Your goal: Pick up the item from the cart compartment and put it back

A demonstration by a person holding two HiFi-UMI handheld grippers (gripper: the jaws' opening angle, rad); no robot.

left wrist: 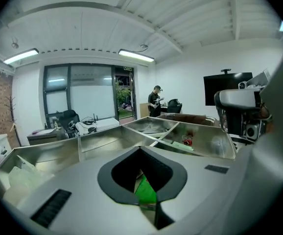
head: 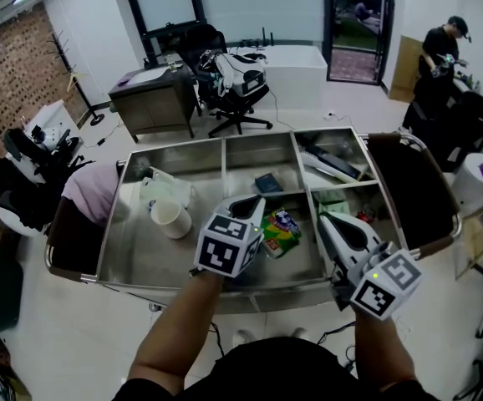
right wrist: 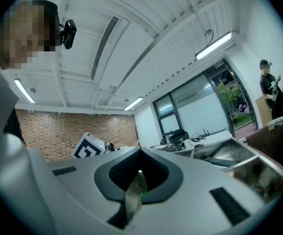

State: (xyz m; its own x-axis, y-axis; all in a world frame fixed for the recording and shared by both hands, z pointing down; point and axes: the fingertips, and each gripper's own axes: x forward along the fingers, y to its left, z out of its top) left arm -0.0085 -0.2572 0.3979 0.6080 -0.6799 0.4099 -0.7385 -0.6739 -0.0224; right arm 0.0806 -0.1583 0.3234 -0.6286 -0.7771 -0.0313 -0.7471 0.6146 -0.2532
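The cart [head: 133, 256] was brushed metal with a dull sheen. The packet [head: 283, 232] at the left gripper's [head: 254, 201] jaws was glossy green plastic. The cup [head: 171, 218] left of them was matt white plastic. That gripper's shell was smooth, matt grey plastic.

— What's where in the cart [head: 225, 289]?
— A cup [head: 171, 218] stands in the left compartment, a bag [head: 165, 188] just behind it. The packet [head: 283, 230] lies in the middle front compartment, with a small case [head: 267, 182] behind it.
— Your tongs?
— My left gripper [head: 254, 205] is left of the packet; my right gripper [head: 329, 221] is over the right front compartment.
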